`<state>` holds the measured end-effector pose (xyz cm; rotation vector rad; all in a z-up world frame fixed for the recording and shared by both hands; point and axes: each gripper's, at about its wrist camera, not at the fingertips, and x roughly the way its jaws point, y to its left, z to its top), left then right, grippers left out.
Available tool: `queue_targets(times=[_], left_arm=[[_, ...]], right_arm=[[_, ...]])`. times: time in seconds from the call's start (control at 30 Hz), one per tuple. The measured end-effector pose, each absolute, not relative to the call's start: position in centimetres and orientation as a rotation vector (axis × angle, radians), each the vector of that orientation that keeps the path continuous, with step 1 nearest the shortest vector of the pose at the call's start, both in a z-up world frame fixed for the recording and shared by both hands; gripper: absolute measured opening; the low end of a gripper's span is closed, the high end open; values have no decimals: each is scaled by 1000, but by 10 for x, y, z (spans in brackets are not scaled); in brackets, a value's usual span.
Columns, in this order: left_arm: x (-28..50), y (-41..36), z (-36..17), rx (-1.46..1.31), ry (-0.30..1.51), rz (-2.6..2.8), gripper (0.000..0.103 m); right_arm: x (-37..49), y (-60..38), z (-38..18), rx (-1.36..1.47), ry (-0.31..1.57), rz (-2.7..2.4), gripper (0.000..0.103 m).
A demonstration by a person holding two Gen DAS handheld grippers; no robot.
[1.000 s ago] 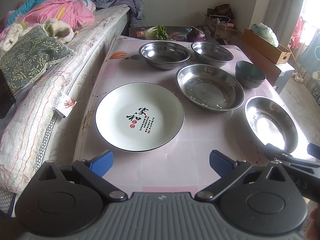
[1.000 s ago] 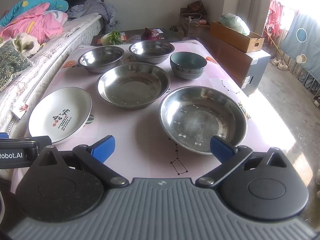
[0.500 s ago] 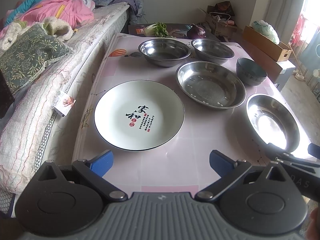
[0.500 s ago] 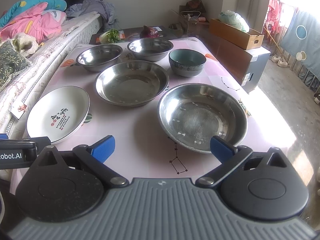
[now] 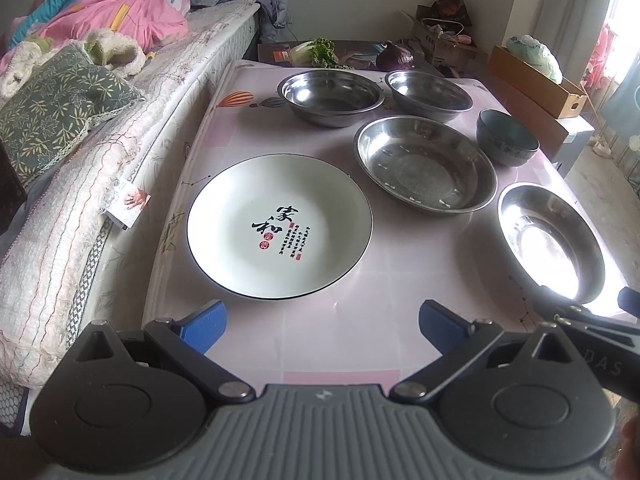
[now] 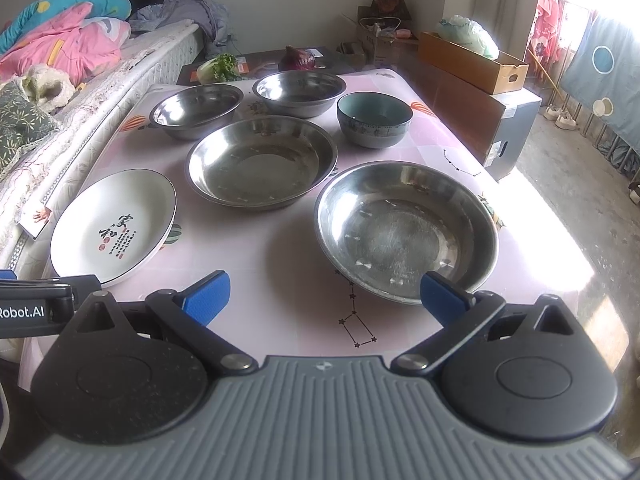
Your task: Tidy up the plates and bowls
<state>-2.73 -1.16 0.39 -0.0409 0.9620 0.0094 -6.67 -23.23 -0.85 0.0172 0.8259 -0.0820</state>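
Note:
A white plate with black characters (image 5: 280, 226) (image 6: 114, 226) lies at the near left of the pink table (image 5: 332, 332). Two shallow steel plates lie beside it: one in the middle (image 5: 426, 164) (image 6: 262, 162), one at the near right (image 5: 550, 240) (image 6: 406, 230). Two deep steel bowls (image 5: 331, 98) (image 5: 429, 94) stand at the back, with a dark teal bowl (image 5: 507, 136) (image 6: 374, 120) to their right. My left gripper (image 5: 323, 326) hangs open before the white plate. My right gripper (image 6: 325, 294) is open, its right finger over the near steel plate's rim. Both hold nothing.
A bed with a quilt and pillows (image 5: 80, 92) runs along the table's left edge. Behind the table a low stand holds greens (image 5: 318, 52) and a purple cabbage (image 5: 395, 57). A wooden box (image 6: 472, 60) on a cabinet stands to the right, then open floor.
Both grippers have crept forward and slightly lower toward the dishes, which now sit a bit larger in view. No dish has moved and both stay open.

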Motion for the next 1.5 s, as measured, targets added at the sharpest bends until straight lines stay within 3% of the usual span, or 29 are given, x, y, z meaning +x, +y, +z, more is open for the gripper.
queue_targets(times=[0.63, 1.2, 1.5], left_arm=[[1, -23, 0, 12, 941, -31, 103], [61, -53, 18, 50, 795, -151, 103], [98, -82, -3, 4, 852, -311, 103]], right_arm=[[-47, -249, -32, 10, 834, -90, 102], [-41, -339, -53, 50, 711, -119, 102], [-40, -385, -61, 148, 693, -152, 102]])
